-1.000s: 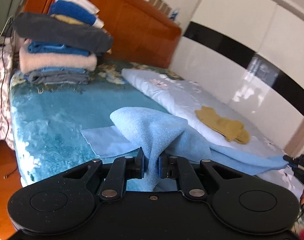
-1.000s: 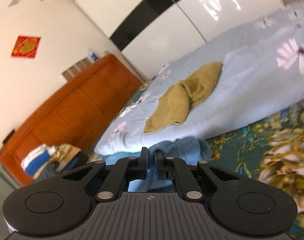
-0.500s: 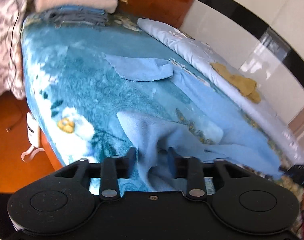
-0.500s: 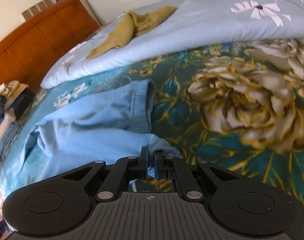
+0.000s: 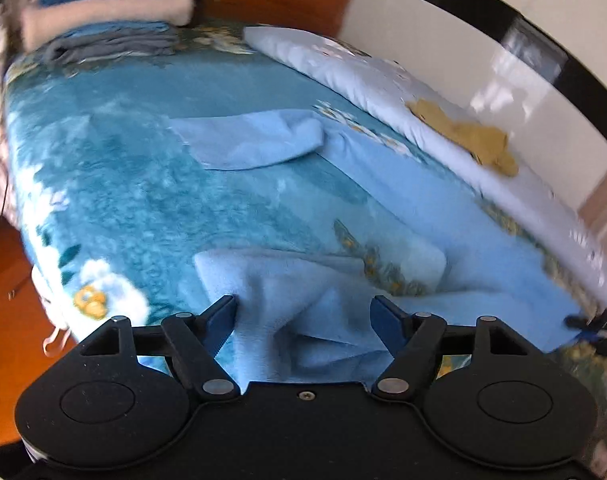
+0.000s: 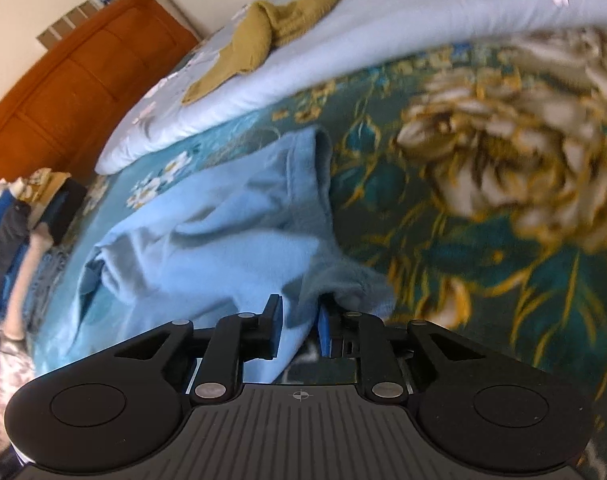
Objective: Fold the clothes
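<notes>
**Both grippers stand open over the light blue garment on the bed**

The left gripper [image 5: 303,314] has its jaws spread wide. A rumpled fold of the light blue garment [image 5: 287,292] lies in the gap between them and reaches back toward the gripper body, but neither blue pad presses on it; the cloth sits loose, closer to the left-hand finger [image 5: 219,316] than to the other. Ahead of these jaws the garment runs away across the teal floral blanket [image 5: 123,184], with one rounded part of it lying flat farther out and another stretch going off to the right.

The right gripper [image 6: 299,322] is parted by a narrower gap. A ridge of the same garment [image 6: 207,248] comes down into that gap and passes under the jaws; whether a pad touches it I cannot tell, yet the fingers are clearly not closed on it. Most of the garment lies ahead and to the left of these jaws, bunched in soft folds, with a hemmed edge standing up just ahead.

Beyond both grippers a pale quilt [image 6: 343,52] carries a mustard-yellow garment [image 6: 263,36]. A stack of folded clothes [image 5: 103,12] sits far ahead-left of the left jaws, by the wooden headboard [image 6: 71,76]
</notes>
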Tool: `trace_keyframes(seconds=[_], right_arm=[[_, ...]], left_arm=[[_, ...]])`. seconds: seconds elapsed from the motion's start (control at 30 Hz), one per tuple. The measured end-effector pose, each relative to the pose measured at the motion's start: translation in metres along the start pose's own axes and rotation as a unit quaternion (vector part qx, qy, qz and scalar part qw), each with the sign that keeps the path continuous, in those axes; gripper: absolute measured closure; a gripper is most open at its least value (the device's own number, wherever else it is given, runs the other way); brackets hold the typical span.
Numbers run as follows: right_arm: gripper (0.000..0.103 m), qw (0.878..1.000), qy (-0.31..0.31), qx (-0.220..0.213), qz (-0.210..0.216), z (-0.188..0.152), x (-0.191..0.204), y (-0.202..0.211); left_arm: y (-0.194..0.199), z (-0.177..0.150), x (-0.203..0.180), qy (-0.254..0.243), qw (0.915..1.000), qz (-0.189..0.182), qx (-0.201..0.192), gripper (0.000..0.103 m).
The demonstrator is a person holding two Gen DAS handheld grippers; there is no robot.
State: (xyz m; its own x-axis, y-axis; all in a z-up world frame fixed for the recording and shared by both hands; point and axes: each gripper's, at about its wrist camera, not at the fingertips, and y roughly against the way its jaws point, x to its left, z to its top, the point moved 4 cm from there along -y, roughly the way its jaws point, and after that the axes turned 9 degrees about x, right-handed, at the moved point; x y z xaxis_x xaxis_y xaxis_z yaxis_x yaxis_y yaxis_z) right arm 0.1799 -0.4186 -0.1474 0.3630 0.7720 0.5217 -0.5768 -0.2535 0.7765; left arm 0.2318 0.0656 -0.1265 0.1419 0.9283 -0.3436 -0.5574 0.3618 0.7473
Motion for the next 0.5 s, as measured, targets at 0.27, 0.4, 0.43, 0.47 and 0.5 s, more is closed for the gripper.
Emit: trace_keyframes(seconds=[0.27,0.4,0.43,0.47,0.5], right_arm=[[0.075,0.999,-0.030,0.014,0.020,-0.013,-0.007,-0.011],[0.075,0.998,-0.040,0.018,0.035,-0.005,-0.003,-0.021],[0.075,0.998,-0.041,0.020,0.037,-0.003,-0.001,-0.023],[0.079,0.998,-0.042,0.022,0.039,-0.001,0.000,-0.026],[0.092,0.998,-0.043,0.024,0.041,0.001,0.002,-0.028]], left_arm=[[-0.009,0.012,0.011,0.045,0.9989,-0.010,-0.002,0.076],[-0.009,0.029,0.011,0.056,0.9982,-0.017,-0.013,0.085],[-0.009,0.034,0.011,0.056,0.9981,-0.018,-0.018,0.086],[-0.009,0.039,0.010,0.059,0.9977,-0.022,-0.024,0.088],[-0.007,0.045,0.009,0.064,0.9969,-0.030,-0.034,0.089]])
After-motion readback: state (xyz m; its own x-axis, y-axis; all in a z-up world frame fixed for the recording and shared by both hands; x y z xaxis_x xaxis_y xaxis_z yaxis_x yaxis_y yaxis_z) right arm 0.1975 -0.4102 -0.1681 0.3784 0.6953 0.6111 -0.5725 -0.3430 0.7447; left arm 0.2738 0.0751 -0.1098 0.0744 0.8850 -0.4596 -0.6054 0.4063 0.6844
